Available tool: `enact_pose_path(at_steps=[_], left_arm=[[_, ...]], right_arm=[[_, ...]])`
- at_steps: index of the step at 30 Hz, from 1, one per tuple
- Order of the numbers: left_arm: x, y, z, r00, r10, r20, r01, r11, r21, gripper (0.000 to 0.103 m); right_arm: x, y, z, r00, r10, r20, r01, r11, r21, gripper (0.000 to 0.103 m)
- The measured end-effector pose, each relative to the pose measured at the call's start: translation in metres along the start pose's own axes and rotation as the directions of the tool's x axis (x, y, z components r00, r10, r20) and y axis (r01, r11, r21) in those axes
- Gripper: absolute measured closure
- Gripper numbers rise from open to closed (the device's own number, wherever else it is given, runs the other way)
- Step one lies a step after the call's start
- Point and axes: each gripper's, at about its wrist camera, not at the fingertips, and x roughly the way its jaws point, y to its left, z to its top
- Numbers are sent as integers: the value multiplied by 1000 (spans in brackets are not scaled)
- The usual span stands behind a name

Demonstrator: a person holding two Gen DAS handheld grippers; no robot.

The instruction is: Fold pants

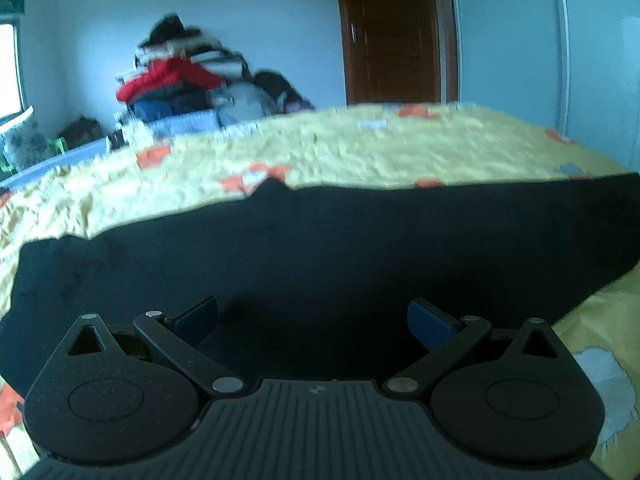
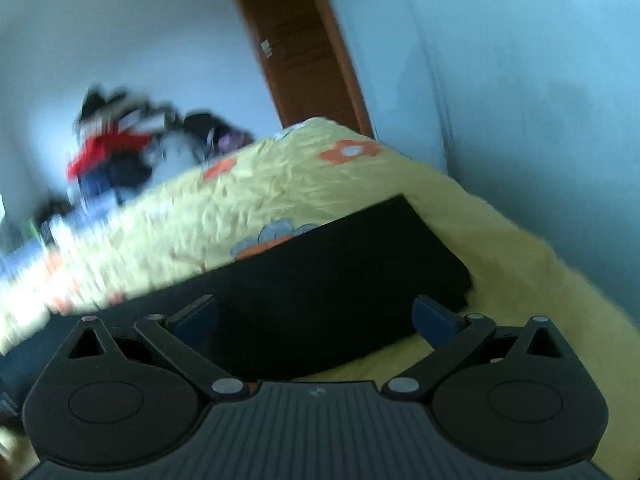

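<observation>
While both pictures are blurred, the main things are plain enough. A pair of black pants (image 1: 320, 248) lies spread flat across a yellow bedspread (image 1: 360, 148) printed with orange flowers. In the left wrist view the dark cloth runs as a wide band from one side of the picture to the other, with its uneven far edge against the yellow. The left gripper (image 1: 313, 322) sits low over the pants, its two blue-padded fingers (image 1: 430, 322) spread wide apart, with nothing between them.

In the right wrist view, one squared end of the pants (image 2: 340, 264) reaches a corner towards the right, with the bedspread (image 2: 280, 184) beyond and beside it. The right gripper (image 2: 316, 320) is also wide open and holds nothing; its left finger (image 2: 196, 318) is over the black cloth, and its right finger is at the cloth's edge, where the yellow begins.

Beyond the bed, a heap of clothes (image 1: 188, 80), some red, rests against a pale wall. A brown wooden door (image 1: 392, 32) stands to its right.
</observation>
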Motion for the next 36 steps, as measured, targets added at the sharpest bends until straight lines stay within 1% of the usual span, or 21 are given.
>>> enact_pose_path(at_steps=[1, 3, 4, 5, 6, 8, 12, 13, 14, 15, 16, 17, 19, 20, 22, 24, 27, 29, 31, 33, 36], left_arm=[[2, 0, 0, 1000, -3, -9, 3, 1000, 0, 0], [4, 1, 0, 1000, -4, -25, 4, 1000, -2, 0], [5, 1, -1, 999, -6, -34, 6, 1000, -4, 0], [6, 2, -1, 999, -9, -42, 9, 1000, -7, 0], [7, 2, -2, 999, -12, -48, 11, 1000, -11, 0], [8, 3, -3, 998, -15, -54, 14, 1000, -17, 0], [9, 5, -3, 998, -21, -61, 19, 999, -25, 0], [9, 5, -3, 998, -23, -62, 21, 999, -28, 0], [10, 5, -3, 998, -24, -64, 22, 999, -31, 0], [10, 5, -3, 997, -27, -65, 25, 999, -35, 0], [10, 6, -3, 997, -30, -67, 27, 999, -39, 0], [11, 6, -3, 997, -32, -68, 29, 999, -43, 0], [11, 7, -3, 997, -35, -69, 32, 998, -48, 0], [11, 7, -3, 997, -35, -70, 32, 998, -48, 0], [11, 7, -2, 997, -35, -68, 32, 998, -49, 0], [9, 8, -2, 998, -29, -58, 25, 998, -59, 0], [2, 14, -3, 999, 12, -29, -15, 995, -97, 0], [-5, 20, -5, 1000, 27, 0, -27, 992, -126, 0], [-11, 26, -6, 999, 49, 19, -45, 989, -141, 0], [-16, 31, -7, 996, 86, 29, -81, 986, -147, 0], [-21, 39, -9, 991, 129, 30, -123, 980, -158, 0]], right_arm=[[2, -11, 1, 1000, 17, -12, -16, 997, 74, 0], [11, -31, -1, 999, 41, -29, -34, 976, 216, 0], [15, -37, -4, 998, 51, -36, -39, 962, 270, 0], [18, -41, -8, 997, 70, -21, -60, 949, 311, 0], [19, -44, -10, 997, 80, 6, -77, 940, 333, 0], [24, -47, -10, 996, 87, 28, -91, 935, 342, 0], [38, -48, -2, 996, 60, 73, -80, 945, 318, 0], [42, -47, -1, 996, 46, 82, -69, 949, 309, 2], [44, -47, 0, 996, 26, 87, -51, 953, 299, 12], [45, -47, 0, 996, 8, 91, -34, 957, 289, 20], [49, -48, 1, 996, -11, 86, -14, 958, 287, 42], [52, -50, 1, 997, -16, 77, -7, 957, 290, 68], [55, -54, 0, 998, -9, 58, -9, 951, 308, 86], [56, -54, 0, 998, -1, 59, -17, 951, 309, 87], [55, -45, 3, 997, 8, 71, -27, 962, 271, 90], [47, -30, 8, 995, 32, 90, -50, 977, 206, 90], [47, 9, 19, 990, 93, 107, -102, 992, 73, 89], [50, 41, 24, 984, 146, 104, -145, 989, -20, 89], [55, 69, 24, 976, 201, 88, -192, 977, -93, 89], [59, 99, 20, 963, 262, 60, -249, 955, -163, 89], [68, 151, 2, 930, 367, -34, -361, 890, -278, 89]])
